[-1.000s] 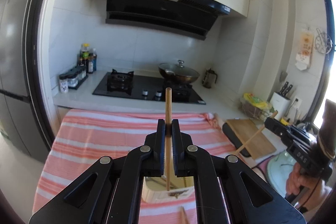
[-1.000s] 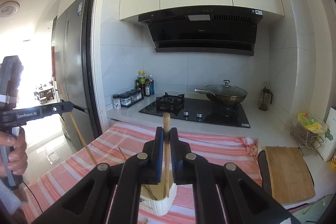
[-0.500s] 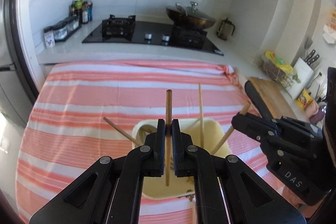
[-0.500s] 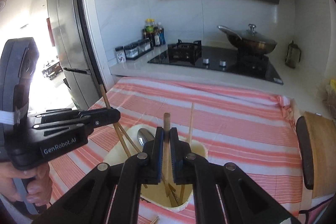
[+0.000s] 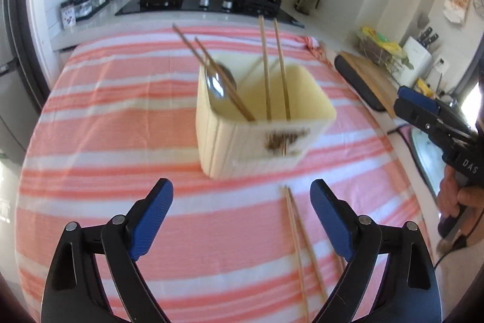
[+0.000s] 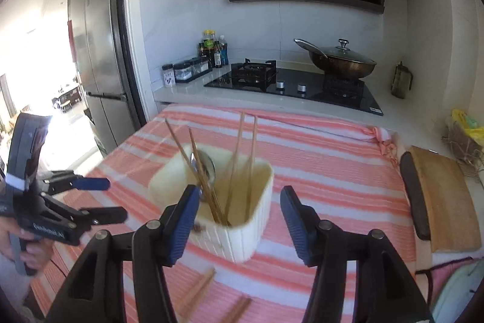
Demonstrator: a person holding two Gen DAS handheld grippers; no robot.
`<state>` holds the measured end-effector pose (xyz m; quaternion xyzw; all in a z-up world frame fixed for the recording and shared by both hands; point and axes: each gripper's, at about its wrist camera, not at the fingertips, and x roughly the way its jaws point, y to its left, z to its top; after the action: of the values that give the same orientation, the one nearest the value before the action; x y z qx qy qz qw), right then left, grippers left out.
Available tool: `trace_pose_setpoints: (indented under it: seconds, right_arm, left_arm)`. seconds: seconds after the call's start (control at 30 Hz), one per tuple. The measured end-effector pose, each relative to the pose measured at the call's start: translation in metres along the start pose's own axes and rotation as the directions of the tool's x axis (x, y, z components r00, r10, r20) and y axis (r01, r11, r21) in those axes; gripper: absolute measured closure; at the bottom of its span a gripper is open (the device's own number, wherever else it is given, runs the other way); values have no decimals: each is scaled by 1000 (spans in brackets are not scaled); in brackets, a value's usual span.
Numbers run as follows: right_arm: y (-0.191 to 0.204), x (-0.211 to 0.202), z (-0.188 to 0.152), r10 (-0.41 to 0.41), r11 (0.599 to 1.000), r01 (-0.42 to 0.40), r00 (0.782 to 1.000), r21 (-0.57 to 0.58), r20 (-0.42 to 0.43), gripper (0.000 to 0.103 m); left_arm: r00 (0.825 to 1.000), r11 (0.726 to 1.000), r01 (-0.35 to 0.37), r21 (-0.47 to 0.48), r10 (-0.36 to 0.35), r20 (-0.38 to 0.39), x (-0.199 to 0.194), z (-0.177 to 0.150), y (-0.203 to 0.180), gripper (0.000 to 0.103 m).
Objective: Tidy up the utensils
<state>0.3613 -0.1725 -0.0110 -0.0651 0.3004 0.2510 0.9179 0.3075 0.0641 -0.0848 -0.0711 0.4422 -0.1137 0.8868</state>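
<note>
A cream ribbed utensil holder [image 5: 260, 123] stands on a pink-and-white striped cloth [image 5: 121, 117] in a sunlit kitchen, the landmark of the scene. Inside it, two pairs of wooden chopsticks [image 5: 273, 65] rise above its rim, one pair nearly upright, the other leaning toward its left side beside a metal spoon [image 5: 216, 84] that rests against the inner wall. More loose chopsticks [image 5: 298, 238] lie flat on the cloth just in front of the holder. The left gripper [image 5: 242, 202] hangs in front of the holder with its blue-padded jaws spread wide and nothing between them; the right gripper [image 6: 240, 208] is likewise spread and empty, its left pad overlapping the holder's near wall in its own view, contact unclear. Behind the holder, beyond the cloth, a lidded wok [image 6: 341, 59] sits on a black gas hob [image 6: 293, 84], and to the holder's right lies a wooden cutting board [image 6: 444, 199].
</note>
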Motion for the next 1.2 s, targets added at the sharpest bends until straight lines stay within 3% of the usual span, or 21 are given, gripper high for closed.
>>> trace_pose_setpoints:
  seconds: [0.1, 0.2, 0.37, 0.53, 0.73, 0.9, 1.2]
  right_arm:
    - [2, -18, -75, -62, 997, 59, 996, -54, -60, 43]
    - [-5, -19, -143, -113, 994, 113, 978, -9, -173, 43]
    - [-17, -13, -205, -174, 979, 196, 947, 59, -270, 43]
    - [-23, -10, -220, -168, 970, 210, 943, 120, -288, 43]
    - [-21, -10, -224, -154, 972, 197, 946, 129, -286, 42]
    - [-21, -9, -225, -155, 972, 198, 946, 127, -286, 42]
    - [-22, -8, -224, -149, 972, 193, 947, 133, -285, 42]
  left_arm:
    - [996, 998, -67, -4, 66, -52, 11, -58, 3, 10]
    - [989, 988, -140, -69, 136, -63, 19, -98, 11, 11]
    - [982, 973, -187, -139, 186, -19, 29, -114, 18, 12]
    - [961, 957, -274, -99, 277, 22, 40, -113, 17, 13]
    - [956, 953, -290, -91, 292, 17, 46, -117, 19, 17]
    - [941, 938, -338, -73, 339, 5, 48, -120, 18, 12]
    - [936, 932, -353, -87, 351, -40, 54, -115, 22, 6]
